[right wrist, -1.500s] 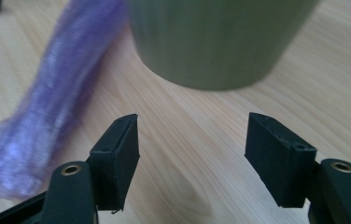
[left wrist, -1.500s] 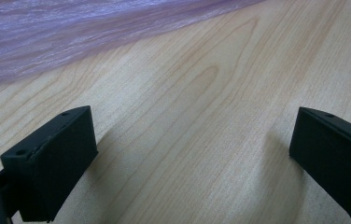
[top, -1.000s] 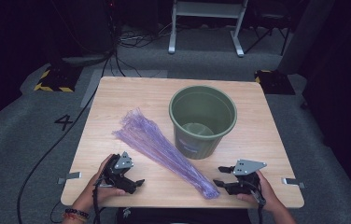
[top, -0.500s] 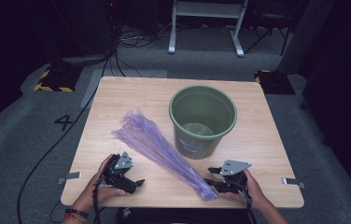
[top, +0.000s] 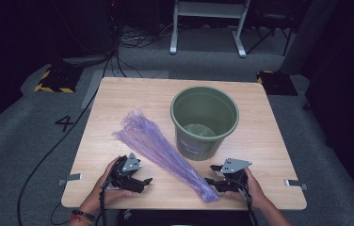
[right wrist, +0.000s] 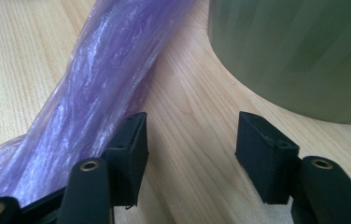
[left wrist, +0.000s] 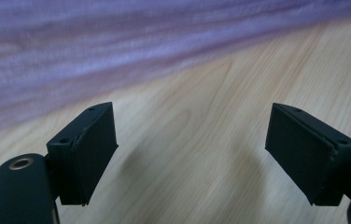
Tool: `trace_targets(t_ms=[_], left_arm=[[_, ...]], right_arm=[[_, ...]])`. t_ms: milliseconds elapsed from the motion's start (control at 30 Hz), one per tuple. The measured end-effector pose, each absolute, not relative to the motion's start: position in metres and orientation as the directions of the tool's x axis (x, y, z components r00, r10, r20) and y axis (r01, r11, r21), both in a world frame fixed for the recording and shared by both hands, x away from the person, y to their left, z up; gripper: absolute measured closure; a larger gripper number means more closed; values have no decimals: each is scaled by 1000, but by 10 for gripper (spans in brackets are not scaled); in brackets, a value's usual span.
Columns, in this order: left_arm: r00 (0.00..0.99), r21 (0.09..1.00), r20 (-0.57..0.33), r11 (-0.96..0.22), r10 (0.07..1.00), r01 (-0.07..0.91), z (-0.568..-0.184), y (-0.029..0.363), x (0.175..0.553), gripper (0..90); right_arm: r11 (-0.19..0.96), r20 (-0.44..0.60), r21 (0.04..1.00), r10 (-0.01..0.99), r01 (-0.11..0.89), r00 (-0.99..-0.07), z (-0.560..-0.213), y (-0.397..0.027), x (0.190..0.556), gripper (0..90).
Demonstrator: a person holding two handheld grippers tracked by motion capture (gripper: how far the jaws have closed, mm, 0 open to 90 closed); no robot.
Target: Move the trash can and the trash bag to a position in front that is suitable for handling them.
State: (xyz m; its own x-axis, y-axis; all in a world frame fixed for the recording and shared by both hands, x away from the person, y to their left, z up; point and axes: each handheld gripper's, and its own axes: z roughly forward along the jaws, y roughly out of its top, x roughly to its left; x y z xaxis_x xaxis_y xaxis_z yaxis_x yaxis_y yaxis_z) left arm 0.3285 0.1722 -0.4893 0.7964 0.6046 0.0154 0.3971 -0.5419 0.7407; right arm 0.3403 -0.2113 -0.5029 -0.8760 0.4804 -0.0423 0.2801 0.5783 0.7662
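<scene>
A long crumpled purple plastic bag [top: 161, 148] lies slantwise on the wooden table [top: 118, 99], with its narrow end toward the front edge. A green bucket [top: 198, 146] stands upright right of it. My left gripper [top: 143, 182] rests on the table left of the bag, open. Its jaws have just been closing and hold nothing. In the left gripper view [left wrist: 190, 116] the bag [left wrist: 117, 46] lies beyond the tips. My right gripper [top: 210, 175] is at the bag's narrow end, open. Its jaws have just been opening over bare wood [right wrist: 192, 121]. The bag [right wrist: 99, 88] lies against the outside of one jaw, with the bucket [right wrist: 295, 56] ahead.
Metal clamps [top: 71, 179] stick out from the table's front corners. Around the table is grey carpet with a cable [top: 48, 155], a painted 4 [top: 64, 123], yellow-black striped blocks [top: 52, 80] and a white metal stand [top: 208, 23] at the back.
My right gripper has slid left along the front edge up to the bag's narrow end. The left hand, the bag and the bucket have stayed put.
</scene>
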Motion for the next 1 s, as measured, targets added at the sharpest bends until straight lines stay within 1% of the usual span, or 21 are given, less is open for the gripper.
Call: trace_targets(t_ms=[33, 67, 100, 133, 200, 233, 300, 400, 467, 667, 767, 833, 933, 1000], left_arm=[[788, 759, 11, -518, 616, 394, -484, 169, 329, 163], [788, 759, 11, -518, 616, 394, -484, 169, 329, 162], [782, 772, 4, -499, 624, 394, -480, 166, 332, 162], [782, 772, 4, -499, 624, 394, -480, 166, 332, 161], [774, 779, 2, -486, 633, 396, -476, 162, 335, 163], [766, 787, -12, -467, 643, 404, -474, 158, 339, 173], [763, 785, -18, -464, 646, 411, -473, 154, 343, 175], [760, 778, -5, -475, 650, 411, -472, 147, 347, 178], [757, 792, 16, -471, 653, 389, -465, 140, 348, 177], [749, 816, -4, -431, 663, 385, -456, 129, 363, 182], [736, 799, 10, -448, 677, 402, -461, 124, 373, 180], [732, 791, -12, -441, 681, 424, -466, 122, 379, 178], [752, 782, -46, -445, 658, 436, -473, 123, 384, 171], [750, 773, -34, -459, 661, 439, -476, 123, 385, 166]], right_arm=[[578, -45, 765, 488, 284, -872, -503, -213, 341, 403], [578, -45, 765, 488, 284, -872, -503, -213, 341, 403], [574, -40, 764, 496, 293, -867, -503, -215, 343, 381], [574, -40, 764, 496, 293, -867, -503, -215, 343, 381], [566, -23, 760, 514, 320, -857, -503, -220, 347, 353], [562, -17, 759, 521, 328, -854, -503, -221, 348, 343], [560, -12, 757, 528, 337, -849, -503, -223, 349, 331], [556, -7, 757, 533, 344, -846, -503, -225, 350, 326], [557, -15, 756, 540, 344, -842, -503, -227, 350, 314], [542, -28, 758, 584, 364, -812, -503, -239, 355, 307], [531, -22, 757, 604, 381, -797, -503, -246, 357, 306], [527, -24, 757, 613, 387, -790, -503, -249, 358, 306], [524, -26, 758, 620, 389, -784, -503, -252, 358, 305], [524, -29, 758, 622, 388, -783, -503, -253, 358, 305]])
